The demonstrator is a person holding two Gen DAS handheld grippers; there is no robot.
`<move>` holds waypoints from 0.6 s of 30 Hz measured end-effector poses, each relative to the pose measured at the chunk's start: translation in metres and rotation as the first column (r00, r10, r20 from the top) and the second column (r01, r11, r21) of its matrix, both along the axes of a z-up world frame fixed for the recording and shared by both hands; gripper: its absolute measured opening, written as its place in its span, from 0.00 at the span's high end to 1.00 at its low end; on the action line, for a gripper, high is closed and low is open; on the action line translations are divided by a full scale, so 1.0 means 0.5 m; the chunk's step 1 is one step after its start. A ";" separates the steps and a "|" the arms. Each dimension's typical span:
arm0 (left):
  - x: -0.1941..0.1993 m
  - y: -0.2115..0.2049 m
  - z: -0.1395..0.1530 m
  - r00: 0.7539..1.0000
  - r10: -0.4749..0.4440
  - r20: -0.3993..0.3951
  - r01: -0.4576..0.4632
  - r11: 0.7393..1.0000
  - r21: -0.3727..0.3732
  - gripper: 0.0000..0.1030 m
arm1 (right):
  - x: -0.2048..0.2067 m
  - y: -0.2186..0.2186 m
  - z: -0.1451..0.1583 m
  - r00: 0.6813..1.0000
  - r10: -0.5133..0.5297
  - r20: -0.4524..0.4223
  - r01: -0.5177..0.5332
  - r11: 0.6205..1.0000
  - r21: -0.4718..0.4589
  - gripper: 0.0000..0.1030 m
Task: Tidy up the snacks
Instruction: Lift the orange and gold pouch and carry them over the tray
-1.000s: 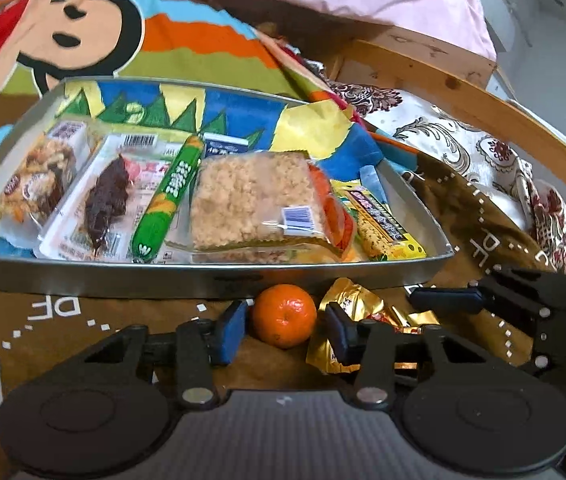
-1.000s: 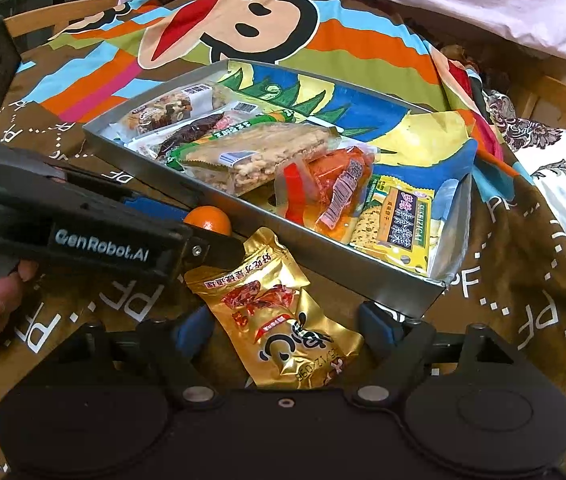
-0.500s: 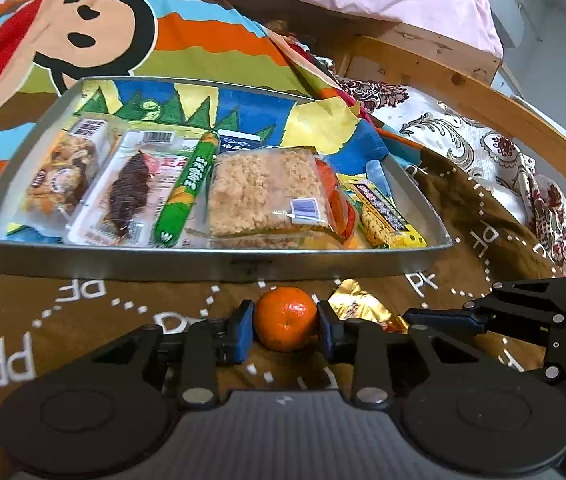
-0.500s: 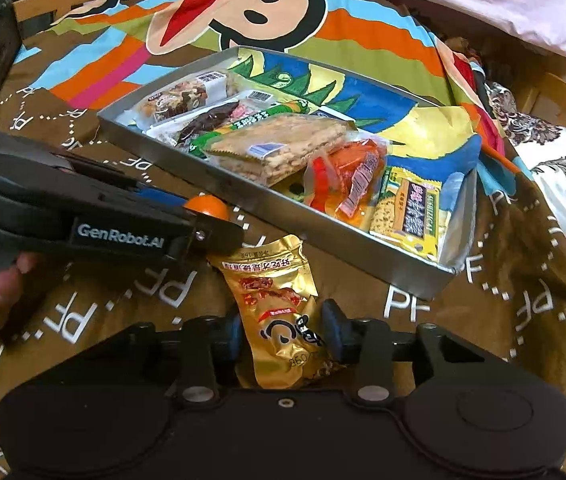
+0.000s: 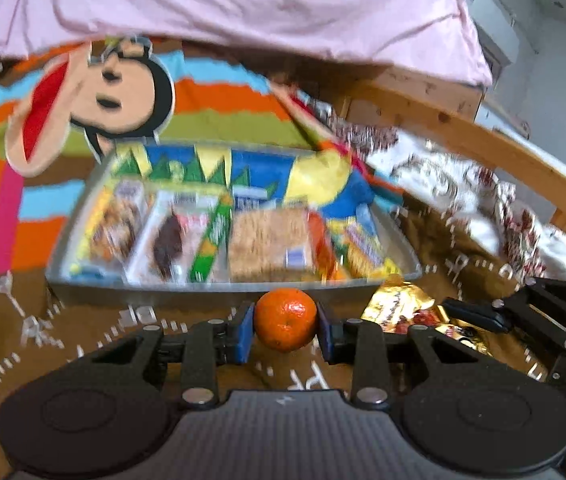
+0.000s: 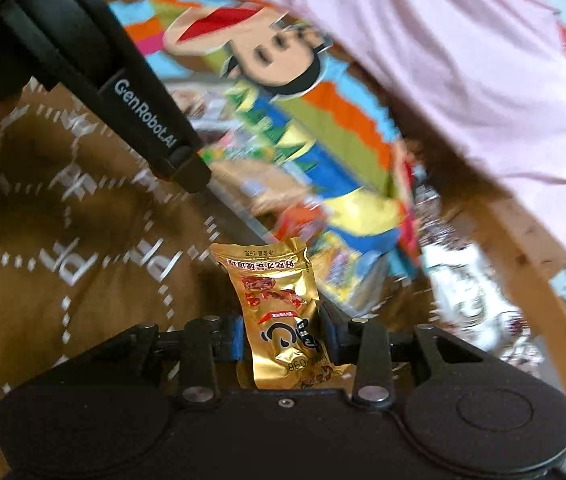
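The left tongs [image 5: 285, 327] are clamped on a mandarin orange [image 5: 285, 325], one blue pad pressed against each side of it. The right tongs [image 6: 285, 340] are pinched across a gold foil snack packet [image 6: 281, 312], whose long axis runs straight ahead along the fingers, its printed top edge pointing away from the camera.

Everything turns on the metal tray [image 5: 219, 289]. In the left wrist view it lies directly ahead of the orange, beyond the near rim, with the orange seen against that rim. The tray's near row is already filled side by side with wrapped snacks: a nut bar, a dark pastry, a green stick, a crumbly cake and yellow packets. The far half, toward the cartoon-monkey blanket [image 5: 95, 92] on the bed, looks free, though blur hides detail.

In the right wrist view the tray [image 6: 243, 216] lies ahead and slightly to the left of the packet, smeared by motion, with the left tool's black body [image 6: 139, 108] crossing between camera and tray.

Judging from this, the left tongs sit nearer the rim and have the straighter path. The orange is round and may roll once released, so it probably wants a spot against a wrapper or wall. The packet, entering lengthwise, would likely fit at the right end of the tray.
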State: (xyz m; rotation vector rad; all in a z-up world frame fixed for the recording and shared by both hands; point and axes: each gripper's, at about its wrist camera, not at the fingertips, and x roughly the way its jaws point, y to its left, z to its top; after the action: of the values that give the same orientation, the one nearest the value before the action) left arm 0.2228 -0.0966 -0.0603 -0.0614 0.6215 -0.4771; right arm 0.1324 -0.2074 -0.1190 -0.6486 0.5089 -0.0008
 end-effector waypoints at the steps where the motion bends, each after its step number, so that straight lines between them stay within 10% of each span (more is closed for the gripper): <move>1: -0.003 0.002 0.012 1.000 0.006 0.019 -0.005 1.000 -0.003 0.66 | -0.006 -0.002 0.012 0.999 -0.008 0.035 0.008 1.000 0.007 0.63; 18: 0.005 0.004 0.104 0.966 0.086 0.242 -0.069 0.994 -0.079 0.66 | -0.006 -0.017 0.071 0.911 -0.116 0.396 0.092 0.993 0.078 0.62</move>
State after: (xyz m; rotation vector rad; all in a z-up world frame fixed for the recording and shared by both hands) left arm 0.2253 -0.0947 -0.0082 -0.0916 0.3582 -0.4226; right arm 0.1293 -0.2158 -0.0838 -0.5447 0.1446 -0.2161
